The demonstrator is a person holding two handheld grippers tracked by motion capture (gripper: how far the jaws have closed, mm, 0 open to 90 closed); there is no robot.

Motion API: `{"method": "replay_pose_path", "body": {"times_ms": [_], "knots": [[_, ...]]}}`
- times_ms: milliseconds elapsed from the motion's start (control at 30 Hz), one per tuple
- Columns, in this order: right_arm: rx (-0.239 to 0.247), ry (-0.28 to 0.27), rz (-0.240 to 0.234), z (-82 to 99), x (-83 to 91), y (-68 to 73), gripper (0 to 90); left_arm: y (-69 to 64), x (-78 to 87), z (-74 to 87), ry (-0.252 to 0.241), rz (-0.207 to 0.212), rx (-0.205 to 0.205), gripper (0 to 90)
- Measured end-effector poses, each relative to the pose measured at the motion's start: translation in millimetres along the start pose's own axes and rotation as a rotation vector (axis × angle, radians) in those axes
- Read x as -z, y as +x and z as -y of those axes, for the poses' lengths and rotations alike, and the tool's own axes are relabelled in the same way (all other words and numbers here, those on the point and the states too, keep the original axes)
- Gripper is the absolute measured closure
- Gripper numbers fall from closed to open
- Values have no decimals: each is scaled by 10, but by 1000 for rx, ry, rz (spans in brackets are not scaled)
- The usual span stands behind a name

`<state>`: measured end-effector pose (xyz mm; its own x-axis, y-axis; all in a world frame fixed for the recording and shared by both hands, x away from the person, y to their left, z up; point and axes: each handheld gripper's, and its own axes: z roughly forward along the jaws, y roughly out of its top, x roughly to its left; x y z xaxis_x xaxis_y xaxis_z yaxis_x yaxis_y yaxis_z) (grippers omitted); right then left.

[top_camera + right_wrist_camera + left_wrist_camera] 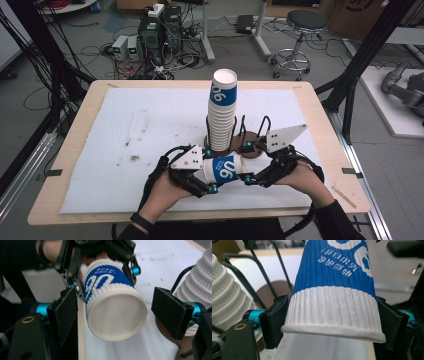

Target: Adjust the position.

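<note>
Left gripper [214,186] is clamped across the paper cup [223,169] near its rim, holding it just above the worktop [100,150] in front of the cup stack [222,112]; the cup lies on its side, long axis running left to right, closed base toward the right gripper [247,162]. Right gripper is released, jaws wide on either side of the base without touching it [117,312]. Right hand is the nearer free one, so the next move looks like a straight close along that axis.
</note>
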<state>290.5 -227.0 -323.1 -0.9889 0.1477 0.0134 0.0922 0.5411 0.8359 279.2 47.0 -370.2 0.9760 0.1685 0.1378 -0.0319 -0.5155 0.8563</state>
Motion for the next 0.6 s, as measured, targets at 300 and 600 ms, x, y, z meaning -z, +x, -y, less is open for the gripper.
{"method": "replay_pose_path", "body": {"times_ms": [300,600], "knots": [[61,141,-7,33,-243,47,285,-59,-17,-71,41,2,-43,213],[-19,-61,-91,150,-118,-98,298,30,58,66,-283,31,128,112]]}}
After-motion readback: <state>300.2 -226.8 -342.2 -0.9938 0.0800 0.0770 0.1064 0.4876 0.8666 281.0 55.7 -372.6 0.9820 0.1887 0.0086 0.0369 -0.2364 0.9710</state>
